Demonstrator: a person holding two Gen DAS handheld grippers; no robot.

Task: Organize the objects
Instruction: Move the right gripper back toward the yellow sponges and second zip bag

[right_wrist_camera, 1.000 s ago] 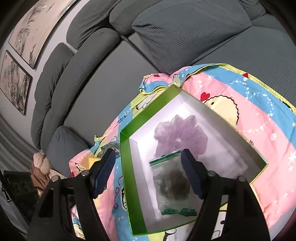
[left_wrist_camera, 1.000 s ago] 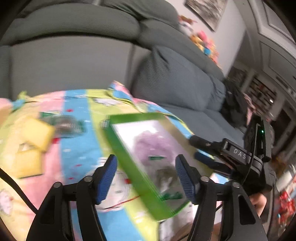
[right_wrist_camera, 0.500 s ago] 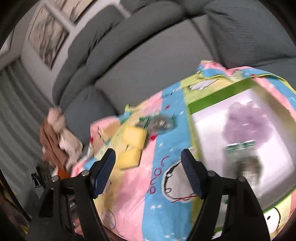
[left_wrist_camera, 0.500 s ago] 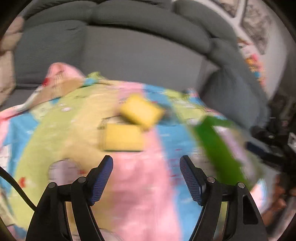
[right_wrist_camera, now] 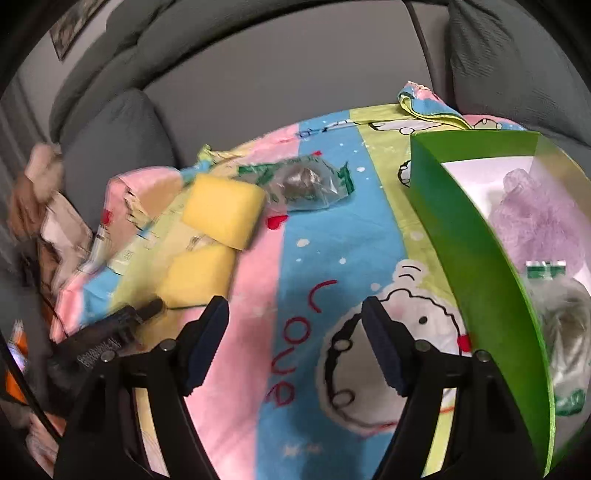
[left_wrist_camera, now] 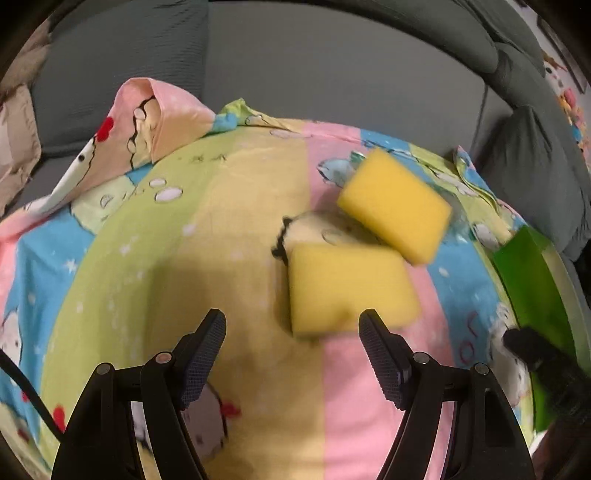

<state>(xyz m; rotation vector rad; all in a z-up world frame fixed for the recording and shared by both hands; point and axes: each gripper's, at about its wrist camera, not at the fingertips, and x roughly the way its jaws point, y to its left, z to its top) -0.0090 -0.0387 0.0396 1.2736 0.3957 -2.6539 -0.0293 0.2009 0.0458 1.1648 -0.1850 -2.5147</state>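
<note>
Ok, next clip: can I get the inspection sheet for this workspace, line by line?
Surface: colourful striped cartoon blanket spread over a grey sofa.
Job's things: two yellow rectangular sponges and a clear plastic bag with green print on the blanket; green open box holding a purple mesh puff and another bag.
Clutter: beige cloth heap beside the blanket.
Grippers: left tool open, empty; right tool open, empty.
Cables: black cable at the left tool.
Surroundings: framed picture on the wall.

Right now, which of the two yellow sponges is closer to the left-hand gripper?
The lower sponge, lying flat just ahead of the open left gripper. The other sponge sits farther back, tilted, toward the green box.
</note>
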